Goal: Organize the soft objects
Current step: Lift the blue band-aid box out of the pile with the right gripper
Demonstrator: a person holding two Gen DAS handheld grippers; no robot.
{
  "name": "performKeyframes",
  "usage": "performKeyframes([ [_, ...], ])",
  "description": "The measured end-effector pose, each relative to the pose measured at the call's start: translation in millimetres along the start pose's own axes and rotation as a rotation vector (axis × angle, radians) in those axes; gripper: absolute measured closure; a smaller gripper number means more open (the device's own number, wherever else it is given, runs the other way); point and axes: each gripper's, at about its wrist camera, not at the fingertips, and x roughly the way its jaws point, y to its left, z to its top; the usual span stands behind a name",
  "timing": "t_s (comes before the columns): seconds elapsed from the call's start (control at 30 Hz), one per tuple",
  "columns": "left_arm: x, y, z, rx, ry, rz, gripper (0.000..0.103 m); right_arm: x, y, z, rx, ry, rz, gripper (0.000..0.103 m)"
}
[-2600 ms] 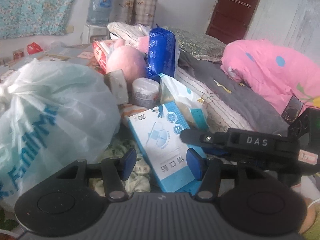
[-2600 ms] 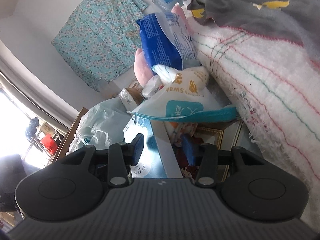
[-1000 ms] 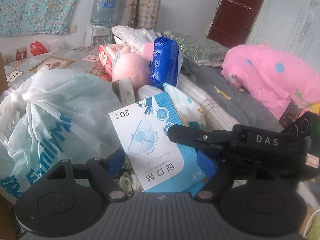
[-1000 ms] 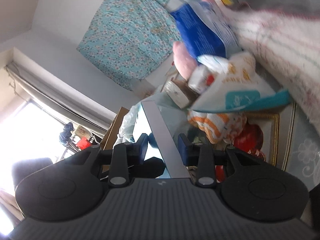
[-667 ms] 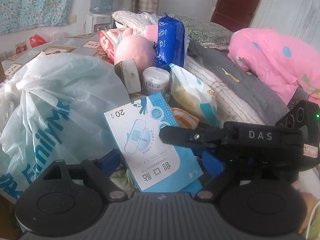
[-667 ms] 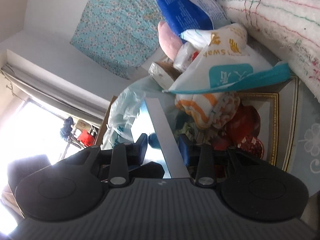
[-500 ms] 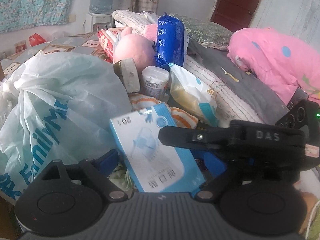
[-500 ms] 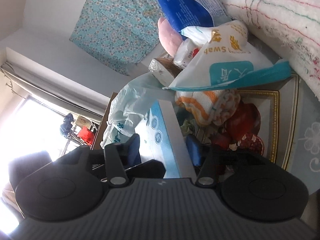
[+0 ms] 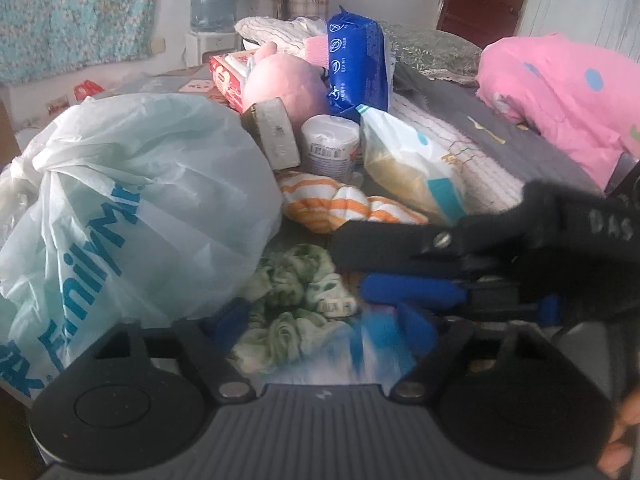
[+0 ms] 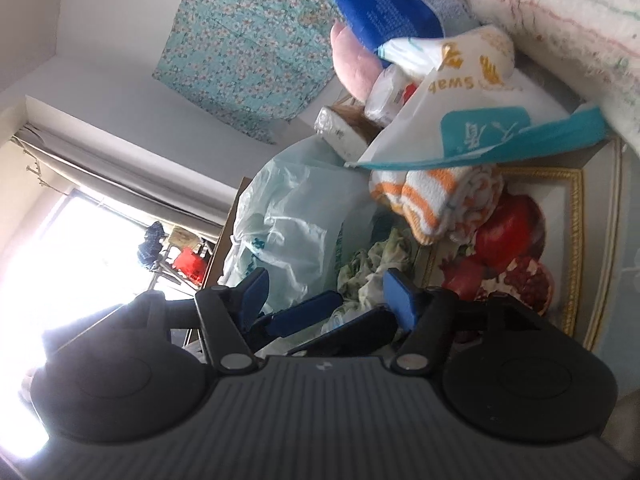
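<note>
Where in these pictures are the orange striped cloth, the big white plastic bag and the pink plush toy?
orange striped cloth (image 9: 320, 204), left wrist view, on its rolled middle.
big white plastic bag (image 9: 132, 184), left wrist view, on its bulging front.
pink plush toy (image 9: 286, 88), left wrist view, on its rounded body.

blue box — blurred, half hidden

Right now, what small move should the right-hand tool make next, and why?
Probably ease the right gripper forward onto the crumpled green cloth and close. Its jaws have just been opening and stand empty, and that cloth lies loose directly ahead, beside the plastic bag.
</note>
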Motion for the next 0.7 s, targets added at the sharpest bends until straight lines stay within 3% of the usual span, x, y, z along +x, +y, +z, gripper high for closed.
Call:
performKeyframes([
  [0.07, 1.5, 0.2, -2.9, 0.02, -0.011, 0.033, 0.042, -4.8, -0.6, 0.2, -0.004, -0.02, 0.001, 0.039],
  [0.13, 3.3, 1.9, -5.6, 0.031, -0.014, 0.061, 0.043, -14.3, -0.9, -0.1, -0.019, -0.042, -0.017, 0.039],
  [0.2, 0.0, 5.8, -6.9, 0.015, -0.014, 0.043, 0.043, -23.6, 0.9, -1.5, -0.041, -0.063, -0.039, 0.039],
  [0.37, -19.3, 14.7, -9.5, -0.027, -0.074, 0.002, 0.028, -45.9, 1.5, -10.2, -0.081, -0.095, -0.07, 0.039],
  [0.43, -27.9, 20.3, -11.8, -0.051, -0.088, -0.009, 0.027, -50.5, 0.9, -15.4, -0.093, -0.091, -0.093, 0.039],
  [0.7, -66.5, 46.0, -24.2, -0.131, -0.144, -0.02, 0.023, -51.8, 20.3, -43.0, -0.253, 0.037, -0.146, 0.039],
])
